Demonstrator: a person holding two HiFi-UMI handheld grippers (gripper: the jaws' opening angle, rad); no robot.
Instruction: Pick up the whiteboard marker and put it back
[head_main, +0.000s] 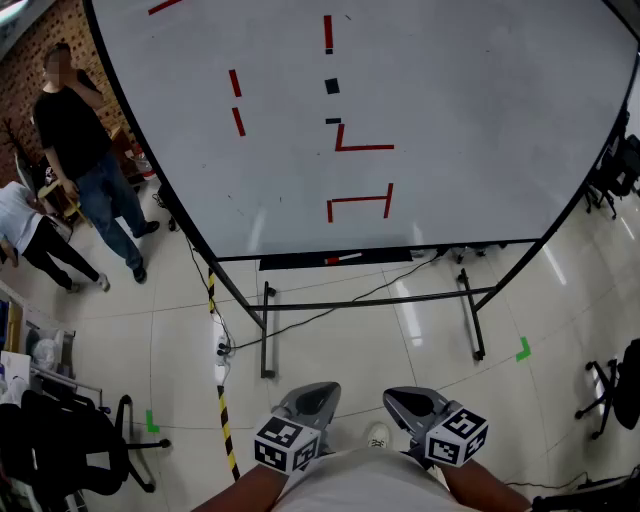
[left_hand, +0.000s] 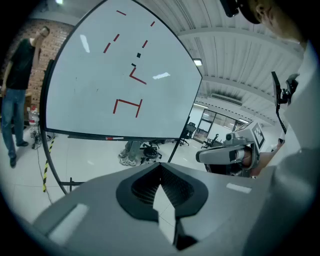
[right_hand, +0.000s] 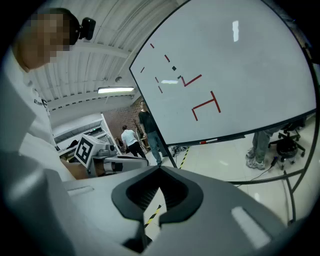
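A whiteboard marker (head_main: 343, 259) with a red cap lies on the black tray (head_main: 290, 263) under the big whiteboard (head_main: 450, 70), which bears red strokes. The marker also shows in the left gripper view (left_hand: 114, 137) and the right gripper view (right_hand: 209, 141). My left gripper (head_main: 312, 398) and right gripper (head_main: 410, 402) are held low, close to my body, well short of the board across the floor. The jaws of the left gripper (left_hand: 160, 165) are shut with nothing between them. The right gripper (right_hand: 160, 169) is likewise shut and holds nothing.
One person (head_main: 85, 150) stands left of the board; another (head_main: 30, 235) bends over beside them. The board's stand legs (head_main: 266, 340) and a cable (head_main: 330, 310) cross the floor, beside yellow-black tape (head_main: 222, 400). Office chairs sit at lower left (head_main: 70, 440) and right (head_main: 620, 160).
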